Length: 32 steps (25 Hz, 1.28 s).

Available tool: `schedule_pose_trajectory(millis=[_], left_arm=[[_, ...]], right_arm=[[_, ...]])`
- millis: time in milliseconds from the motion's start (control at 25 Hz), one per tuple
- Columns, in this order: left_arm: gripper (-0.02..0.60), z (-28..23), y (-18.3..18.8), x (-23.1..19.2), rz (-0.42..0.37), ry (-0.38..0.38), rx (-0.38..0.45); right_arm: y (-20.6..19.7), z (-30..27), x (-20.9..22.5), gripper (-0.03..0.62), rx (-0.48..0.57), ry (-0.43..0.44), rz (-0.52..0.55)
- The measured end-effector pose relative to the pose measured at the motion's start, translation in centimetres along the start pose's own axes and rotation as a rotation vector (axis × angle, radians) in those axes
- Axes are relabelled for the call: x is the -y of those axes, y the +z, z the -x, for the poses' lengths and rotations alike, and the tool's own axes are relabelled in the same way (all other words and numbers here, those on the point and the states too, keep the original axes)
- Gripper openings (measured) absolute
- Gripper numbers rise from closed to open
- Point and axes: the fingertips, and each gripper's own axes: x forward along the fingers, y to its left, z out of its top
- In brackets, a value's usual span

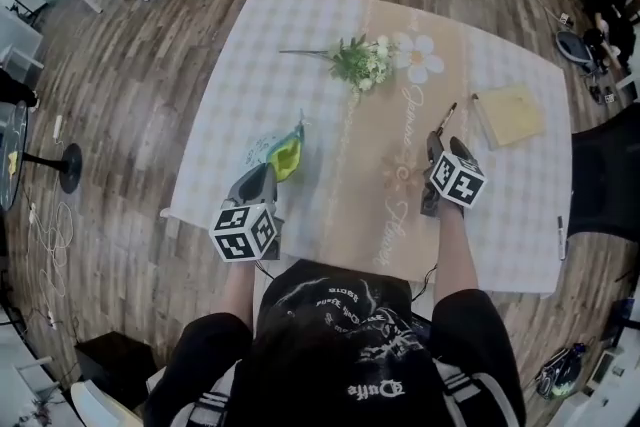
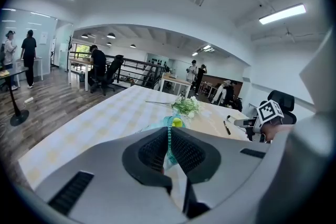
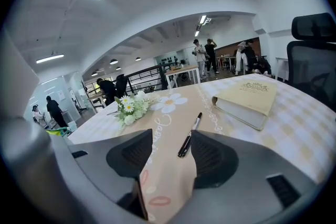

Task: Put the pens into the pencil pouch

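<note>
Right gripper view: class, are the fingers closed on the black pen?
No: the fingers of the right gripper stand wide apart, and the black pen lies flat on the table ahead of them.

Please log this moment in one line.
left gripper: shut on pencil pouch | right gripper: open, pen just ahead | pen: lying on table
</note>
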Motion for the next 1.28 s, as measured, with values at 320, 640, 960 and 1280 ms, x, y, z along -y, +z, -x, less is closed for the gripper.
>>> schedule_pose_trajectory(millis=[320, 640, 960, 1280], left_arm=[[0.034, -0.4, 1.4, -1.4, 0.014, -0.024, -0.001], [0.034, -0.9, 1.7, -2.5, 0.03, -0.02, -0.005], [0.034, -1.7, 2.0, -2.2, 0.039, -0.034, -0.007], [0.034, -2.2, 2.4, -2.0, 0.037, -0.043, -0.004]], right_arm=[[-0.6, -4.0, 1.9, 0.221, -0.082, -0.101, -0.013], [-1.8, -6.2, 3.3, 0.221, -0.166, -0.171, -0.011], [-1.8, -6.4, 3.6, 0.163, -0.191, -0.241, 0.071], [-1.9, -6.5, 3.8, 0.066, -0.208, -0.226, 0.085]])
